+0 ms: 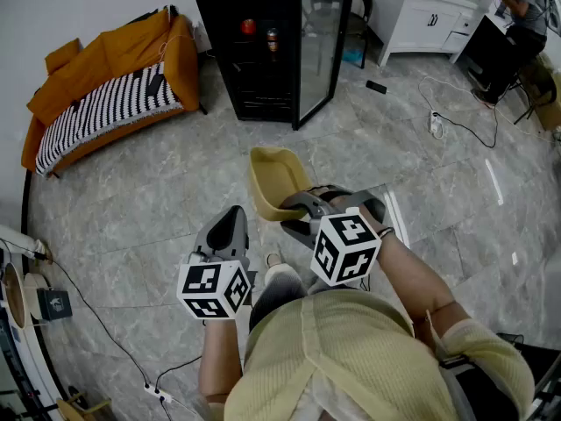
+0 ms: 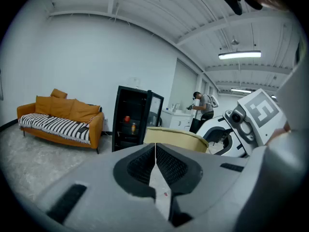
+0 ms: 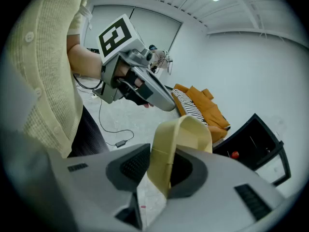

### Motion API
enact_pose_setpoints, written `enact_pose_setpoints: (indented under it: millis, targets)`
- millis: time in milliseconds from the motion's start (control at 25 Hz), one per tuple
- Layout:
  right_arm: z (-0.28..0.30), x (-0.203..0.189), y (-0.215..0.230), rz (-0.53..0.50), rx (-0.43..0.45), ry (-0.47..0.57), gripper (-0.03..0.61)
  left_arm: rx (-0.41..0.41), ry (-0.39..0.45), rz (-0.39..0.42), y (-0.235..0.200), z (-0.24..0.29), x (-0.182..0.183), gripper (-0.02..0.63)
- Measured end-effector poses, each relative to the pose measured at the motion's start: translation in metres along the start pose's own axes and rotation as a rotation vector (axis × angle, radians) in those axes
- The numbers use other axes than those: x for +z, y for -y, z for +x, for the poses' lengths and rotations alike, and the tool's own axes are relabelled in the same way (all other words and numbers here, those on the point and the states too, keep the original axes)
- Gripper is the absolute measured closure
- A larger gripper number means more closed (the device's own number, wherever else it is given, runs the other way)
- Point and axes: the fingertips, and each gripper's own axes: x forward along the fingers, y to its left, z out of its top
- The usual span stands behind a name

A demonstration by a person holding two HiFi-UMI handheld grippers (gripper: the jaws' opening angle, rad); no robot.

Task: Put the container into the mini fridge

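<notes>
A pale yellow container [image 1: 273,181] hangs above the floor in the head view. My right gripper [image 1: 296,207] is shut on its near wall; in the right gripper view that wall [image 3: 166,153] is pinched between the pads of the right gripper [image 3: 161,167]. My left gripper [image 1: 231,224] is beside it at the left, lower, and holds nothing; in the left gripper view the left gripper [image 2: 155,151] has its jaws pressed together, with the container [image 2: 176,140] just beyond them. The black mini fridge [image 1: 263,42] stands ahead with its glass door [image 1: 323,46] swung open.
A red item [image 1: 249,26] and a can [image 1: 273,38] sit on the fridge shelves. An orange sofa [image 1: 105,95] with a striped blanket stands left. White cabinets [image 1: 421,16], a person [image 1: 526,7] and floor cables [image 1: 456,128] lie at the right.
</notes>
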Motion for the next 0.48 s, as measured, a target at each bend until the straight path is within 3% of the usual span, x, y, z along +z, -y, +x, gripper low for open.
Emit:
enact_pose_setpoints:
  millis: [480]
  targets:
    - [0.025, 0.001, 0.029, 0.079, 0.001, 0.008, 0.469, -0.008, -0.026, 0.005, -0.031, 0.024, 0.003, 0.589]
